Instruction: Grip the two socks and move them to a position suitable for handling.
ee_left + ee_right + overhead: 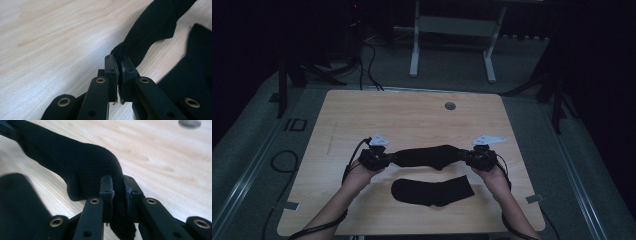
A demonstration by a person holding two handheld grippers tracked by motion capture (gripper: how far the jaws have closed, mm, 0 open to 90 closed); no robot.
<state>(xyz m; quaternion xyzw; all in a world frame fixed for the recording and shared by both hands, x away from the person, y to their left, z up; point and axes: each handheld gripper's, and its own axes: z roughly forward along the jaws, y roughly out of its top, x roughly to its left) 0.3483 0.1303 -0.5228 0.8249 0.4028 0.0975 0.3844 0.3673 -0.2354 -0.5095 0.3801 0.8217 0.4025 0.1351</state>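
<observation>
While stretched, sock (429, 156) mid-table (412, 112)

Dim lab (cables (367, 62), bare desk (412, 115))

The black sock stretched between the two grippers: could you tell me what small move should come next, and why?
Probably lower the held sock straight down onto the second sock lying flat on the table. The left gripper and right gripper each clamp one end, so it hangs level just beyond the other sock, ready for stacking.
</observation>
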